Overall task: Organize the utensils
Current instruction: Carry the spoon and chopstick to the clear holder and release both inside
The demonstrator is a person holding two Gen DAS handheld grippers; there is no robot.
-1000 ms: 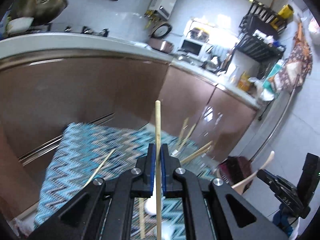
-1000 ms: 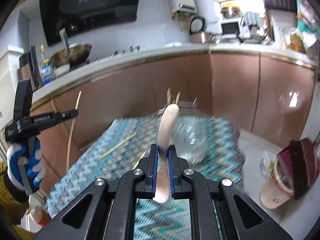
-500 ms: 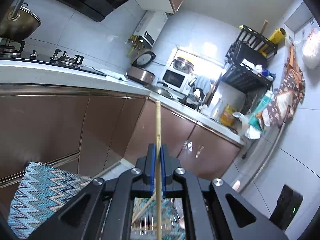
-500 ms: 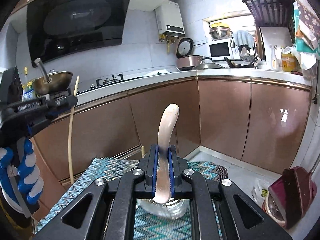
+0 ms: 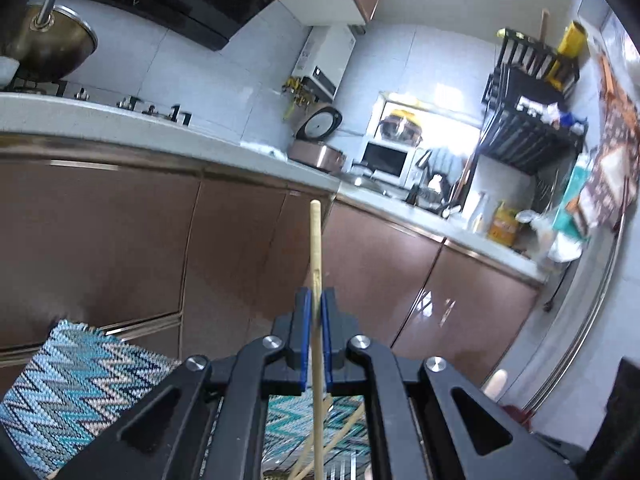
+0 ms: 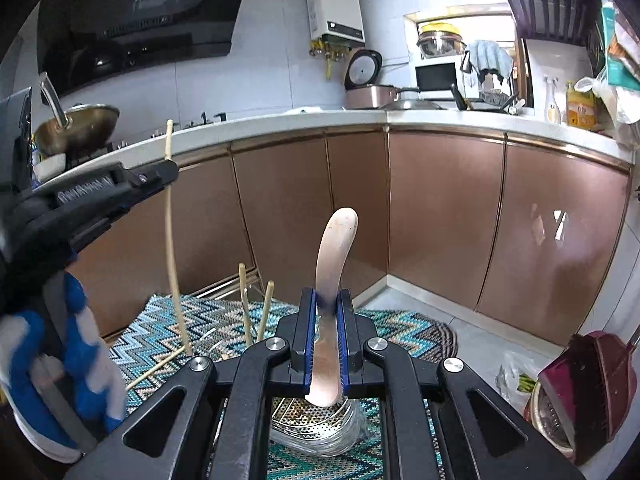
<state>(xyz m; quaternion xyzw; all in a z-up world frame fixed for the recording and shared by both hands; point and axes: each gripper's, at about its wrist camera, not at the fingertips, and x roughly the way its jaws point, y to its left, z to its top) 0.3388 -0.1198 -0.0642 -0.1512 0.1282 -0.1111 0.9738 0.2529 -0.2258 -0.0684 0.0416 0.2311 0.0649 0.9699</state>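
My left gripper is shut on a thin wooden chopstick that stands upright between its blue pads. Under it I glimpse more chopsticks leaning in a holder. In the right wrist view my right gripper is shut on a pale wooden spoon, handle end up. Just below it sits a glass holder with a metal strainer insert, with two chopsticks standing in it. The left gripper hangs at the left with its chopstick reaching down beside the holder, held by a blue-and-white gloved hand.
A blue zigzag cloth covers the surface, with a loose chopstick lying on it. Brown cabinets and a white counter run behind. A wok sits at the left; a red dustpan stands on the floor at the right.
Both grippers have travelled over the cloth to the holder, which now sits under them. The left gripper with its chopstick has come closer to the right one. Both grips are unchanged.
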